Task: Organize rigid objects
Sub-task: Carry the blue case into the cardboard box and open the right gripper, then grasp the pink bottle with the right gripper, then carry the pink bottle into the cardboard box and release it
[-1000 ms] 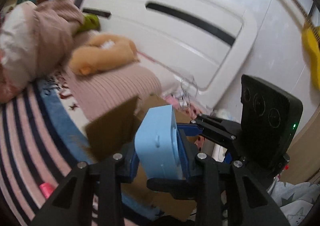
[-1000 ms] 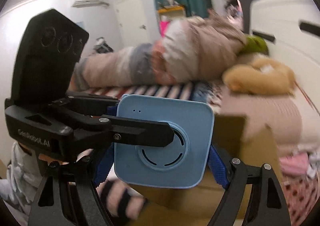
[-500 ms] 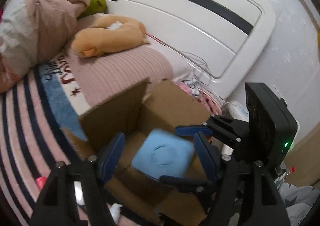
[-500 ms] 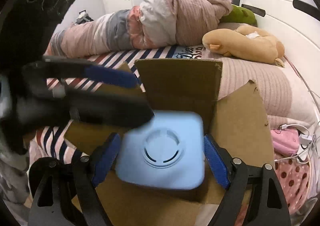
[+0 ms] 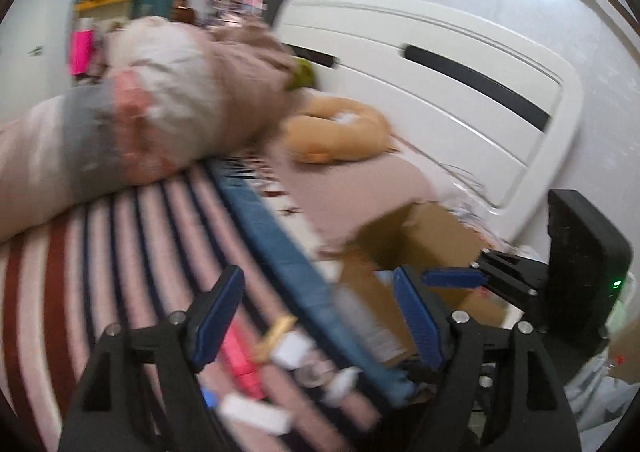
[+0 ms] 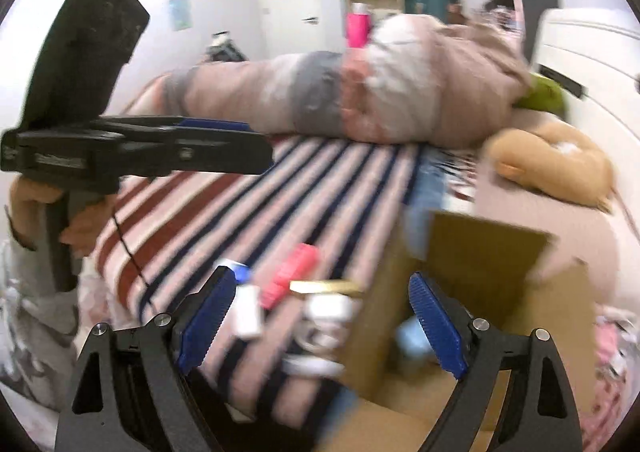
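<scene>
Striped bedspread [image 6: 248, 219] carries one box [image 6: 480, 252] holding one blue speaker [image 6: 412, 334]; both grippers, left [image 5: 320, 316] and right [image 6: 320, 324], gape empty.

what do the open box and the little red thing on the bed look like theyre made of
Box: likely corrugated cardboard, matte brown, with thin flat flaps that stand stiff. Red item: probably hard plastic, uniform bright colour and blocky shape, though motion blur leaves its finish unclear.
</scene>
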`<state>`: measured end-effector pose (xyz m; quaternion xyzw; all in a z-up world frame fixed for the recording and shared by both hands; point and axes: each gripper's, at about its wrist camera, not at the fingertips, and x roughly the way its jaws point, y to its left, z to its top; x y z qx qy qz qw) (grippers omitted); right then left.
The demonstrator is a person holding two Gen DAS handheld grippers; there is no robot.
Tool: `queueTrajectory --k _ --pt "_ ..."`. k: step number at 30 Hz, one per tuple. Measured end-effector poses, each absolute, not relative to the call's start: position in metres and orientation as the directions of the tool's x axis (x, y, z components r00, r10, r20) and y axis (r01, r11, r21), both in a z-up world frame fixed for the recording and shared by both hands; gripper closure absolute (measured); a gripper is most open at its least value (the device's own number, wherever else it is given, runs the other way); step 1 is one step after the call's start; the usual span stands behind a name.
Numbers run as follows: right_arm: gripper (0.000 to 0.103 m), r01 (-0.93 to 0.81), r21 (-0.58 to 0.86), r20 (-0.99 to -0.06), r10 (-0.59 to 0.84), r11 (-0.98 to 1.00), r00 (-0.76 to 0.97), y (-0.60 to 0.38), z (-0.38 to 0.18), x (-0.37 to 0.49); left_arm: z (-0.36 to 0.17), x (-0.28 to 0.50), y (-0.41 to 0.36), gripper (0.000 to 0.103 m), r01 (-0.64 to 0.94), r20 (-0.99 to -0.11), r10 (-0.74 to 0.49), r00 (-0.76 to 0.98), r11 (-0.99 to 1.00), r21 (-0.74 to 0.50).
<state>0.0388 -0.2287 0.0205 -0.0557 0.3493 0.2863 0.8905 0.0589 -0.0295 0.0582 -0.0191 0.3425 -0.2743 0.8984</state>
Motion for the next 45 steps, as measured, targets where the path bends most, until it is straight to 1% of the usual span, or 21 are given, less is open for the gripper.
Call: queueTrajectory --k 2,4,6,10,12,14,17,19,26,30,34,39,45 --pt "0.017 -0.587 0.146 -0.663 0.519 0.796 0.539 -0.194 0.013 0.047 0.047 0.056 0.004 0.028 0.432 -0.605 -0.471 0.642 0.874 -0.222" --pt "0.022 -0.602 0.169 -0.685 0.533 0.780 0.497 -0.169 0.001 0.056 0.031 0.056 0.031 0.028 0.387 -0.614 -0.437 0.657 0.895 -0.223" --pt "0.036 -0.604 0.183 -0.729 0.519 0.775 0.446 -0.141 -0.020 0.069 0.010 0.056 0.056 0.028 0.333 -0.629 -0.396 0.668 0.916 -0.223" --pt "0.048 -0.558 0.206 -0.818 0.455 0.804 0.353 -0.107 -0.077 0.099 -0.034 0.061 0.089 0.028 0.273 -0.652 -0.380 0.656 0.925 -0.264" --pt "0.059 -0.515 0.190 -0.858 0.396 0.836 0.327 -0.101 -0.105 0.117 -0.056 0.063 0.098 0.028 0.253 -0.658 -0.387 0.646 0.922 -0.294" --pt "0.066 -0.489 0.176 -0.883 0.357 0.854 0.306 -0.100 -0.123 0.130 -0.071 0.065 0.106 0.028 0.246 -0.664 -0.397 0.634 0.917 -0.313" --pt "0.068 -0.459 0.178 -0.903 0.330 0.870 0.275 -0.098 -0.144 0.145 -0.086 0.066 0.109 0.028 0.246 -0.670 -0.408 0.620 0.912 -0.328" --pt "0.068 -0.448 0.190 -0.902 0.335 0.874 0.271 -0.095 -0.148 0.151 -0.090 0.066 0.110 0.028 0.251 -0.668 -0.418 0.616 0.908 -0.337" --pt "0.068 -0.423 0.180 -0.917 0.307 0.888 0.254 -0.080 -0.165 0.171 -0.093 0.073 0.114 0.028 0.243 -0.662 -0.423 0.619 0.904 -0.351" --pt "0.073 -0.462 0.111 -0.915 0.272 0.880 0.297 -0.072 -0.164 0.167 -0.092 0.075 0.114 0.028 0.242 -0.669 -0.427 0.608 0.903 -0.357" --pt "0.075 -0.525 0.093 -0.888 0.309 0.846 0.341 -0.066 -0.145 0.153 -0.085 0.074 0.109 0.028 0.260 -0.658 -0.449 0.604 0.892 -0.370" --pt "0.076 -0.607 0.083 -0.826 0.396 0.790 0.402 -0.057 -0.102 0.127 -0.070 0.073 0.095 0.028 0.312 -0.629 -0.515 0.583 0.856 -0.412" --pt "0.076 -0.664 0.045 -0.732 0.477 0.746 0.486 -0.065 -0.044 0.086 -0.042 0.067 0.074 0.028 0.396 -0.542 -0.643 0.542 0.764 -0.510"
